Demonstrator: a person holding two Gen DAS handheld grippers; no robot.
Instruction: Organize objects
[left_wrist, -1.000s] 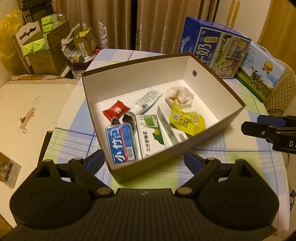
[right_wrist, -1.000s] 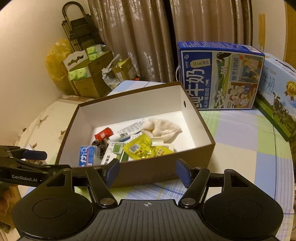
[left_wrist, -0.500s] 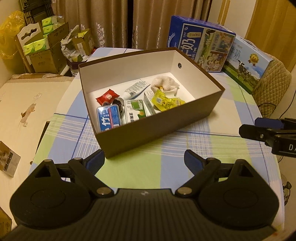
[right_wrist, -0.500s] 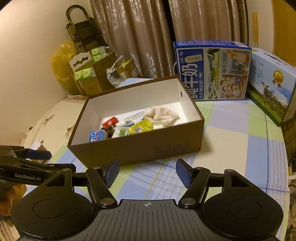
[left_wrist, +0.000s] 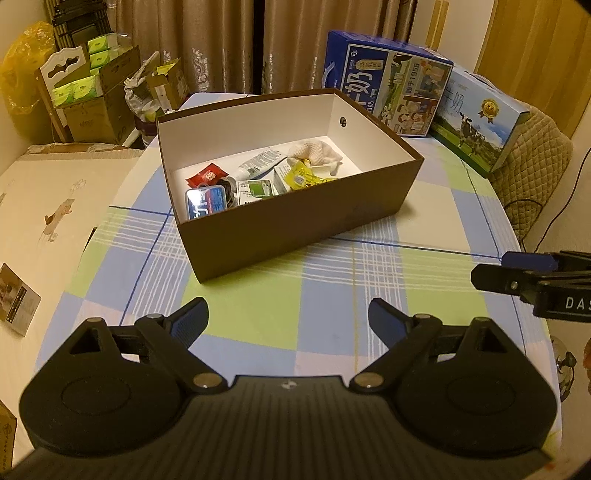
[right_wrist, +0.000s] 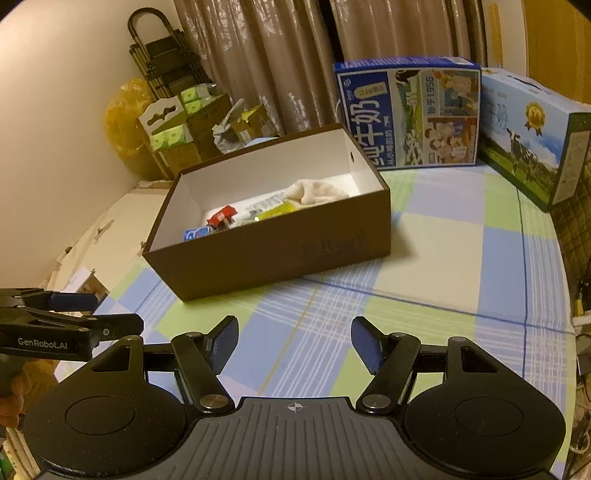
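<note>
Left wrist view: the left hand-held gripper (left_wrist: 288, 317) sits at 6 o'clock with its fingers spread wide and nothing between them. The box (left_wrist: 295, 221), brown outside and white inside, is at 12 on the checked worktop (left_wrist: 332, 317), well apart from the fingertips. Inside it: a blue tin (left_wrist: 205, 201), a red sachet (left_wrist: 207, 176), a tube (left_wrist: 258, 164), a green-and-white pack (left_wrist: 255, 190), a yellow pouch (left_wrist: 304, 176) and a cream cloth (left_wrist: 314, 154). The right hand-held gripper (left_wrist: 517, 271) pokes in at 3 o'clock; its side reads "DAS", cut off by the frame edge. Can't tell from here how wide it is.

Right wrist view: the right gripper (right_wrist: 293, 341) is also wide open and empty, with the box (right_wrist: 273, 236) at 12, and everything looks already stowed. The left gripper (right_wrist: 74, 314) at 9 reads "GenRobot.AI". The milk carton (right_wrist: 410, 114) behind shows Chinese characters and "1956"; the second carton (right_wrist: 528, 133) at 2 has a gold medal badge.

What could go wrong, my guess: the box is light card with an open top, so a careless swing of either gripper could clip its rim and slide it toward the worktop edge at 9, or tip the small stuff out. The tin leans on the near wall, so a bump there would knock it flat.
</note>
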